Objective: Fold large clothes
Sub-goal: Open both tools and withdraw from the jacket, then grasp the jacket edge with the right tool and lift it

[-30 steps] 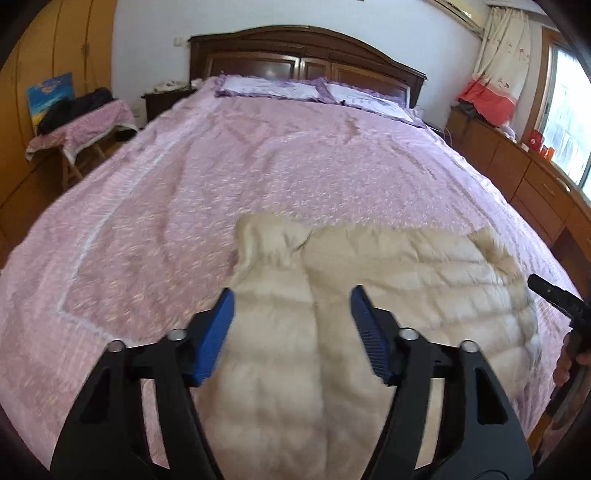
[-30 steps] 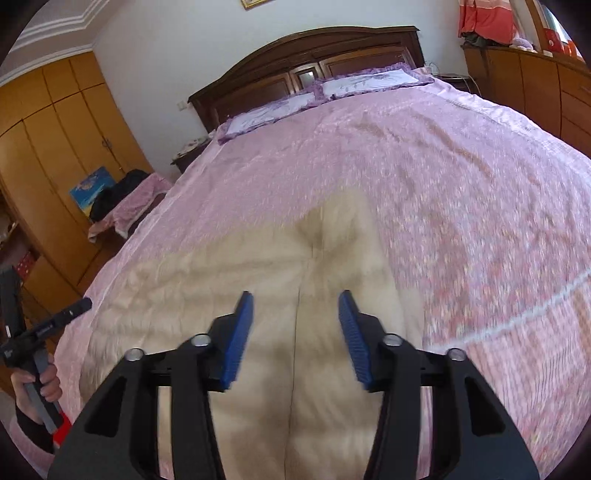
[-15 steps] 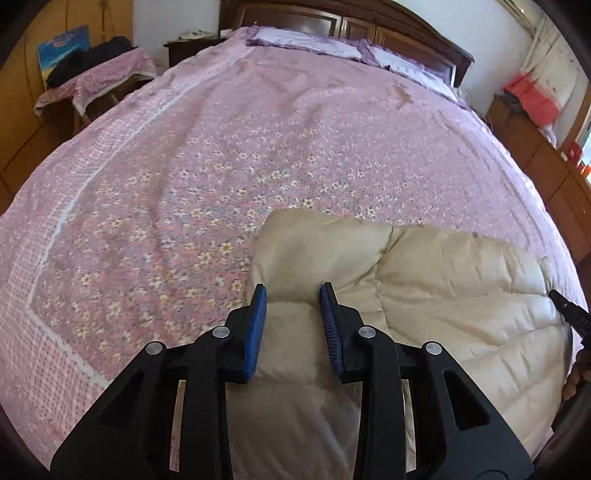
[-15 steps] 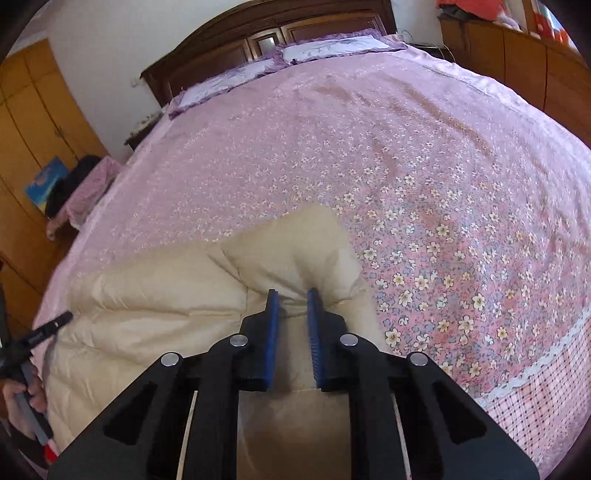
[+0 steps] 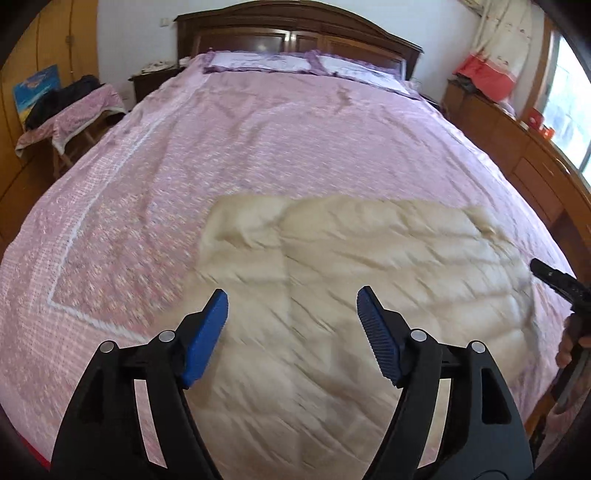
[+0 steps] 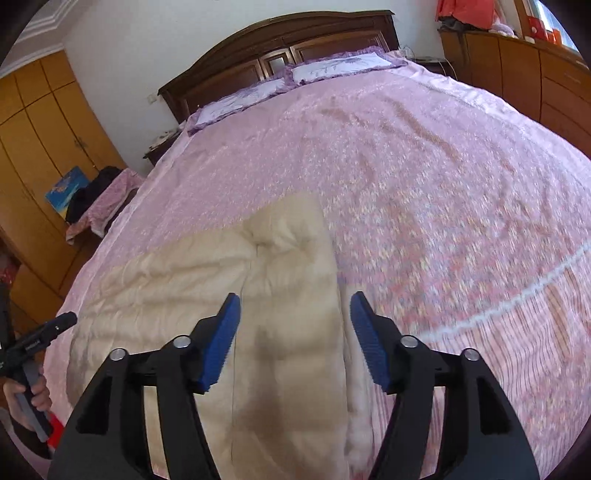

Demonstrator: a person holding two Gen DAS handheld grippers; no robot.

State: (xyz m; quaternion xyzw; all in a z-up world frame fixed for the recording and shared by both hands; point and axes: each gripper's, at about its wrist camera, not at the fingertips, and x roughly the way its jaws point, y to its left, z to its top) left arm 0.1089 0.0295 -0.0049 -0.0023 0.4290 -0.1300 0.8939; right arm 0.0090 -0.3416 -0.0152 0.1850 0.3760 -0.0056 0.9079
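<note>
Fabric: a cream quilted puffer jacket [image 5: 369, 280] lies spread flat on the near part of the pink floral bedspread [image 5: 258, 140], its far edge rounded over in a soft fold.
Where it lies: near end of the bed, under both my tools; in the right wrist view the jacket [image 6: 229, 295] fills the near left and bare bedspread [image 6: 424, 177] lies to the right.
Left gripper [image 5: 291, 314]: jaws wide apart, holding nothing, hovering above the jacket's left half.
Right gripper [image 6: 295, 321]: jaws also spread wide and empty, above the jacket's right edge.
Step in hand, as I judge it: picking the next grip points for another fold.
Doing it well: I should bite both layers at the fold's two corners, low and square, so the slippery padded shell does not slide out; lift both sides level and together.
Risk: puffy filling springs back, so I would press the crease after laying it.
Count: one jacket, one bed, two lilac pillows [image 5: 306, 64] at the far dark wooden headboard [image 5: 295, 29], two grippers, each with two blue pads [image 5: 207, 328].
</note>
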